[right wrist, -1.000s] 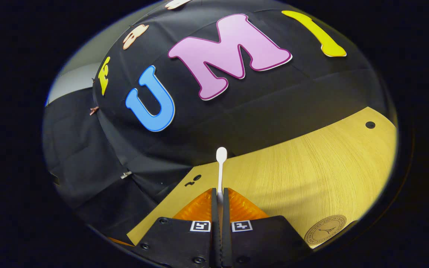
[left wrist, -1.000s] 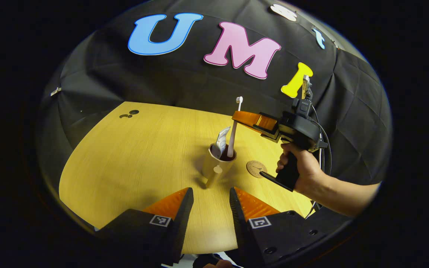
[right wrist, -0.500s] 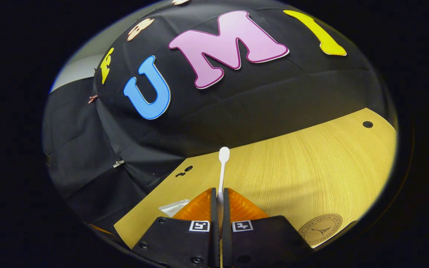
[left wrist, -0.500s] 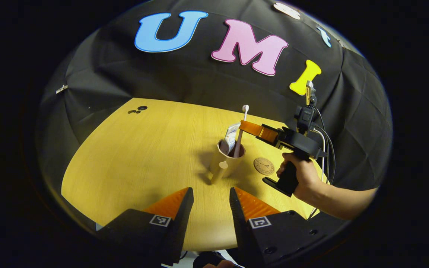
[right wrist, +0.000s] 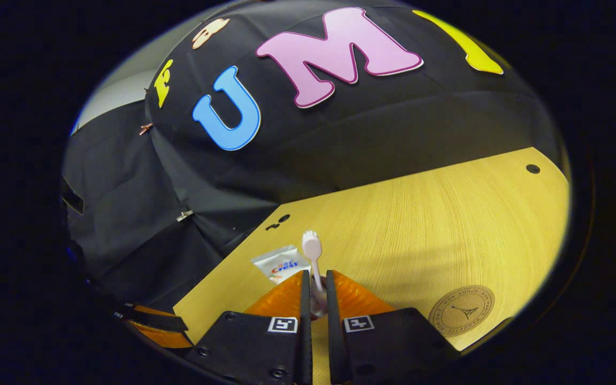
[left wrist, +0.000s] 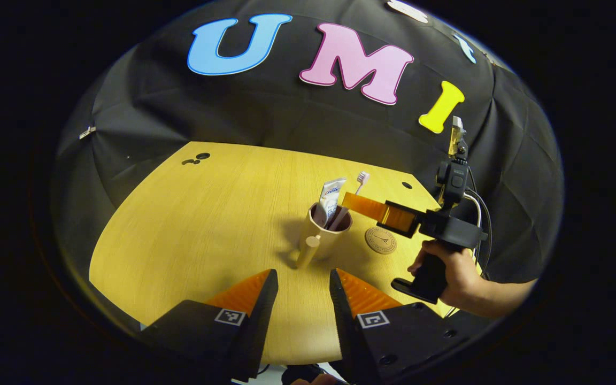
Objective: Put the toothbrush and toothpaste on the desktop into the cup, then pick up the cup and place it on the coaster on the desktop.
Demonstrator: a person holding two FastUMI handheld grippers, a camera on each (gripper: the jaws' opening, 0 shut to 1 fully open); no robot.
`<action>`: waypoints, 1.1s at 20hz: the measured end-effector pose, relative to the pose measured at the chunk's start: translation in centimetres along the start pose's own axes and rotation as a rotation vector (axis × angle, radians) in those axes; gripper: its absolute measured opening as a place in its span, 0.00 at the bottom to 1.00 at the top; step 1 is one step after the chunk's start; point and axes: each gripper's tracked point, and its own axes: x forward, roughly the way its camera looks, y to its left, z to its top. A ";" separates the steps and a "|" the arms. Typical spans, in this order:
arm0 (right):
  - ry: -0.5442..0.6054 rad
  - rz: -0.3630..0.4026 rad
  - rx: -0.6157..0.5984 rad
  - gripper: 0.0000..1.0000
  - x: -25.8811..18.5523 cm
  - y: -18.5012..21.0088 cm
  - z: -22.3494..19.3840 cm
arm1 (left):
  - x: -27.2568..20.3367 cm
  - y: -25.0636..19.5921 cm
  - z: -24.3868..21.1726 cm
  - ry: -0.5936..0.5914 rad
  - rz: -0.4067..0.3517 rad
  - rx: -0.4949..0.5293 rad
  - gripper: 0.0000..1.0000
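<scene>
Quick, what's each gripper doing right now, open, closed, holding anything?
Left gripper: open, holding nothing.
Right gripper: jaws slightly parted around the toothbrush, which leans in the cup; no clear grip.

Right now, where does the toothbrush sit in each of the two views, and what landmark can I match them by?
Left gripper view: the toothbrush leans in the cup, centre, head up beside the toothpaste.
Right gripper view: bottom centre, rising between the right tongs.
Shared landmark: the round coaster on the table, right of the toothbrush in both views.
</scene>
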 end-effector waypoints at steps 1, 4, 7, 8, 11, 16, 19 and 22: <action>0.013 0.005 0.011 0.17 -0.4 0.3 -0.3 | 0.4 0.0 -0.1 0.013 0.001 0.007 0.61; 0.058 0.021 0.039 0.25 -2.1 0.9 -1.2 | 1.6 -0.1 -0.2 0.041 -0.002 0.037 0.61; 0.086 0.005 0.054 0.14 -4.4 0.4 -1.9 | 3.1 -0.5 0.1 0.080 -0.021 0.076 0.62; 0.096 -0.003 0.069 0.38 -5.2 0.2 -2.3 | 3.6 -0.8 0.2 0.095 -0.035 0.087 0.61; 0.129 -0.015 0.114 0.41 -7.9 -0.5 -3.4 | 5.1 -1.4 0.3 0.154 -0.085 0.107 0.61; 0.186 -0.044 0.122 0.41 -13.4 -2.7 -5.3 | 7.8 -1.3 -0.8 0.316 -0.122 0.183 0.61; 0.192 -0.092 0.132 0.40 -16.3 -5.1 -6.0 | 9.7 -0.8 -1.1 0.389 -0.105 0.231 0.61; 0.194 -0.143 0.157 0.41 -18.7 -7.3 -6.3 | 11.4 -0.4 -2.0 0.461 -0.096 0.271 0.61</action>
